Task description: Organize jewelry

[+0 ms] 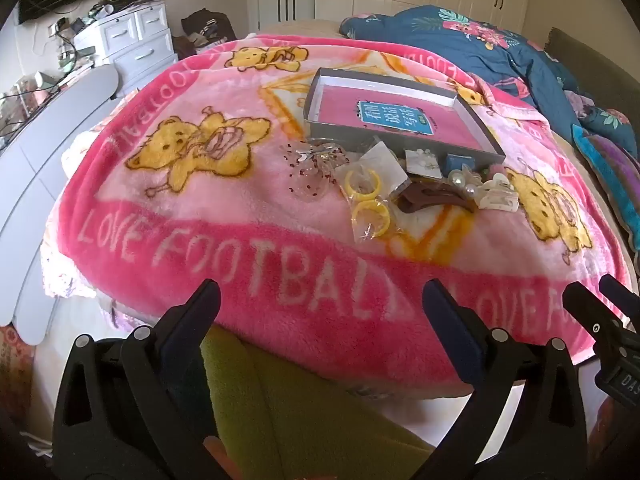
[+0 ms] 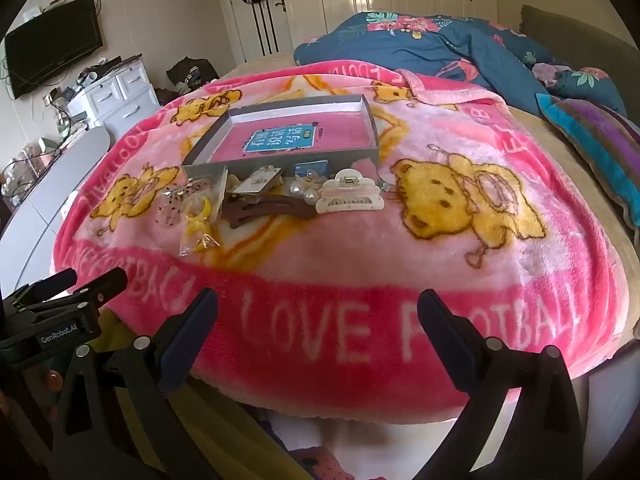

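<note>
A grey open box (image 1: 320, 86) (image 2: 370, 114) with a pink floor lies on the pink blanket. In front of it sits a pile of jewelry: a bag of yellow rings (image 1: 366, 202) (image 2: 198, 220), a clear beaded bag (image 1: 310, 172), a brown hair clip (image 1: 430, 196) (image 2: 266, 208), a white claw clip (image 1: 498, 194) (image 2: 350, 196), pearls (image 1: 464, 184) (image 2: 306, 192) and earring cards (image 2: 260, 182). My left gripper (image 1: 320, 300) is open and empty, well short of the pile. My right gripper (image 2: 318, 308) is open and empty too, beside it.
The pink bear blanket (image 1: 200, 220) (image 2: 460, 260) covers the bed. A blue floral duvet (image 1: 480, 44) (image 2: 440, 48) is bunched at the far side. A striped pillow (image 2: 600, 152) lies at right. White drawers (image 1: 136, 36) and a grey footboard (image 1: 48, 152) stand at left.
</note>
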